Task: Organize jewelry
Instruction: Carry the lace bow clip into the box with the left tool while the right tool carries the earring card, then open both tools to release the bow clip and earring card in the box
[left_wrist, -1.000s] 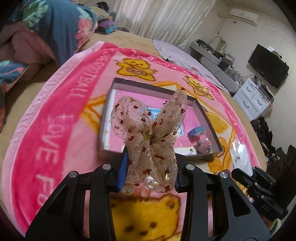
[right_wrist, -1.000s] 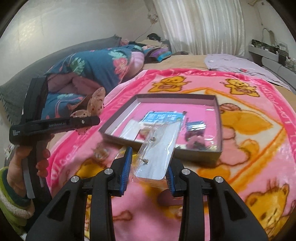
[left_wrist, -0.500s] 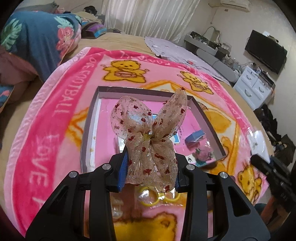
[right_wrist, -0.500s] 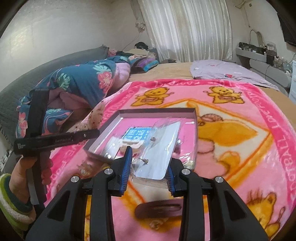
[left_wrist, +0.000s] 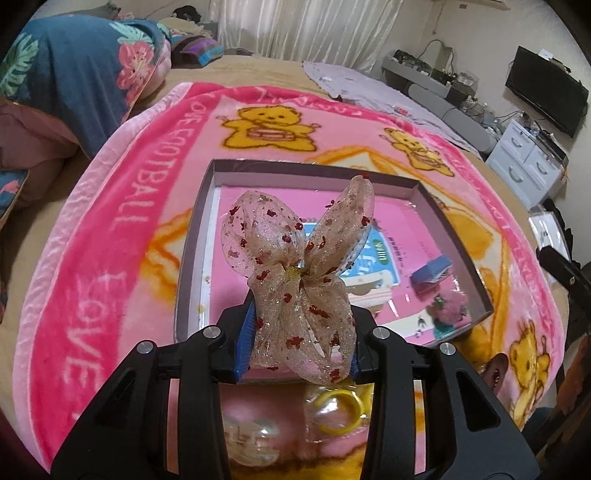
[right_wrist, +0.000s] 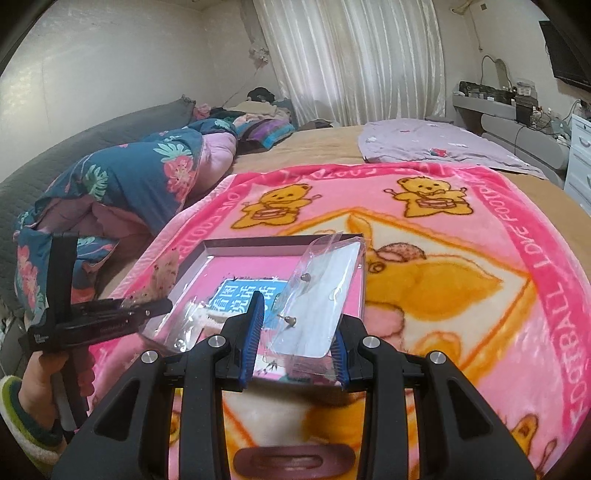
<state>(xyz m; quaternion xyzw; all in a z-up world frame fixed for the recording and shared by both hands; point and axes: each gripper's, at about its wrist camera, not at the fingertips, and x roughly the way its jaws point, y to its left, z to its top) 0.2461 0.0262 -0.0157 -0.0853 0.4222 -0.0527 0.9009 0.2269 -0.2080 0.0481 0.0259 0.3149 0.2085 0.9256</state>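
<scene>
From your left wrist view, your left tongs (left_wrist: 297, 345) were clamped on the lower folds of a sheer organza bow (left_wrist: 299, 280) dotted with red, which stood up between the blue pads over the near edge of the shallow box (left_wrist: 192, 236) on the pink bear blanket (left_wrist: 110, 229). Inside the box lay a blue printed card (left_wrist: 373, 262), a small blue packet (left_wrist: 430, 271) and a pink fluffy piece (left_wrist: 448, 306) toward its right near corner; yellow rings (left_wrist: 340, 406) in clear wrap sat on the blanket just below the tongs. The bow looked light and soft, likely to crush and spring back, so you did well to pinch it low by the gathered part, not by the loops. From your right wrist view, your right tongs (right_wrist: 295, 349) were closed on a clear plastic sleeve (right_wrist: 317, 295) carrying two small studs, held tilted above the near side of the same box, with your left tongs at the box's left edge. That sleeve seemed thin, slick and floppy, so a hold across its lower edge, clear of the studs, suited it. A brown oval hair clip (right_wrist: 291, 459) lay on the blanket near you.
</scene>
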